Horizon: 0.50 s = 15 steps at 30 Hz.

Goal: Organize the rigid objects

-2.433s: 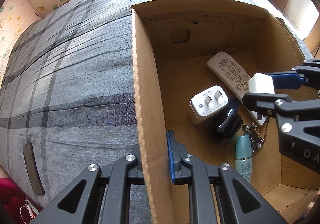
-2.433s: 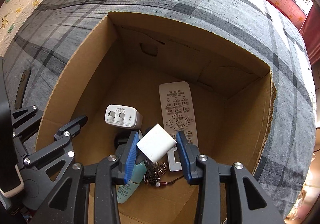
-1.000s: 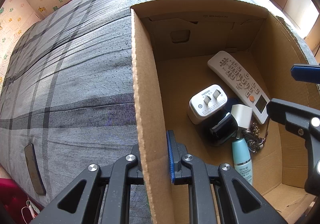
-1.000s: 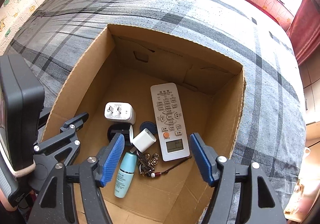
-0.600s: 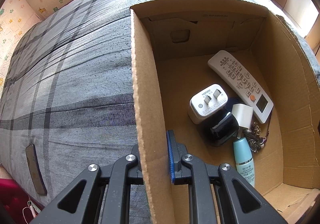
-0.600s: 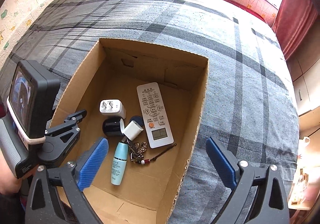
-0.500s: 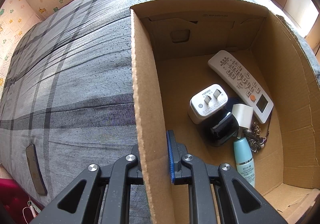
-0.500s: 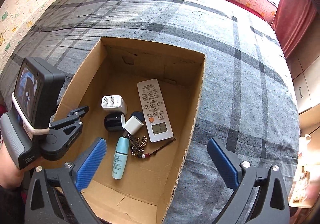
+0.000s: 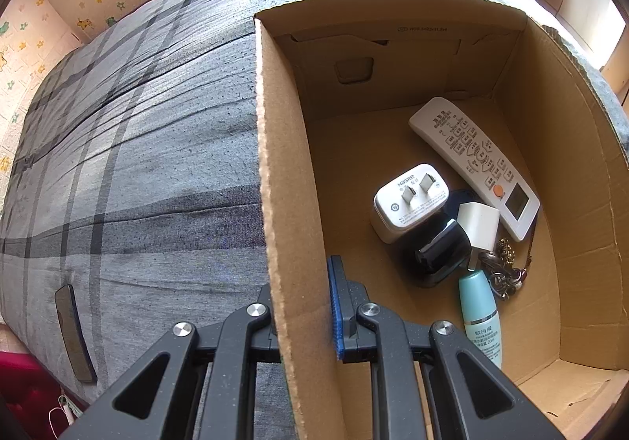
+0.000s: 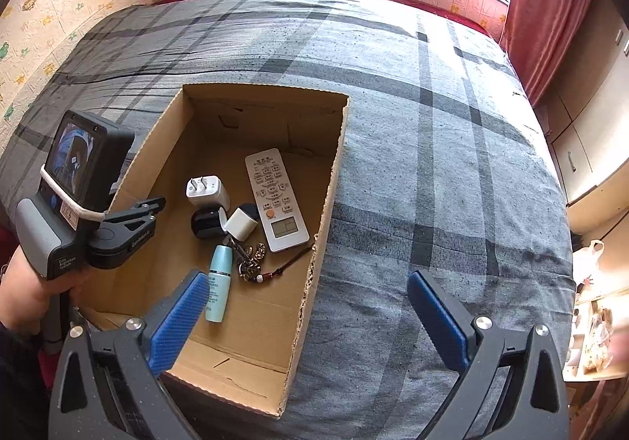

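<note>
Clamping the left wall of the open brown cardboard box (image 9: 291, 204) on the grey plaid bedcover (image 10: 432, 125), with the left gripper (image 9: 310, 306) pressed narrow on both sides of the cardboard. Standing wide and empty above the box's right wall and the bedcover: the right gripper (image 10: 310, 316). Lying together on the box floor: long white remote control (image 10: 275, 200), white plug adapter (image 10: 206, 190), small white cube charger (image 10: 240, 222) leaning on a glossy black round object (image 10: 206, 224), teal bottle (image 10: 218, 285), bunch of keys (image 10: 251, 255).
</note>
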Tool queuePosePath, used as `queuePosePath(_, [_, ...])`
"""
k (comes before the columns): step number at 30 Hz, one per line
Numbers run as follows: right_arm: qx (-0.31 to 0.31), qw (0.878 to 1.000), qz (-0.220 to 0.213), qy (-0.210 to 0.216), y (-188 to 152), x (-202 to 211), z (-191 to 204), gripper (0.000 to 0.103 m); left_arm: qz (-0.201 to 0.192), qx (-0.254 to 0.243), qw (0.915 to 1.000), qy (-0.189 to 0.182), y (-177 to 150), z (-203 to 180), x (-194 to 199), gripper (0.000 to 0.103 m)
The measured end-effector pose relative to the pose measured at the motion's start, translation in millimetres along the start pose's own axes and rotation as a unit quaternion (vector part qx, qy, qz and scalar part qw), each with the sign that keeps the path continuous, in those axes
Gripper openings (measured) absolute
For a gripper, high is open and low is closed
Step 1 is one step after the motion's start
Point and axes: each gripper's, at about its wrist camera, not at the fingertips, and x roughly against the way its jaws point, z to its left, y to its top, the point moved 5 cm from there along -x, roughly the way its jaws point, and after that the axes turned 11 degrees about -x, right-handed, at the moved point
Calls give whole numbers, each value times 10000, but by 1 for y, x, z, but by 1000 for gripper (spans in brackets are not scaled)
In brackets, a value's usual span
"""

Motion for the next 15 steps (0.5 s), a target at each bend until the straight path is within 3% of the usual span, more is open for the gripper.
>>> queuePosePath(8, [-73,9999,97,122,-5,-1,-4,103,45,20,9999,88,1,1,0,22])
queuePosePath(11, [-73,9999,54,109,-5,3,-5,103,10,116,9996,258,0,5,6,38])
queuePosePath(13, [-80,9999,30,117,-5,6,-6,103,-34,182,9996,234,-2,6,12,53])
queuePosePath(15, [-75,9999,8,126,-6,8,-6,103,-73,174,9995,257,-4,4,20,57])
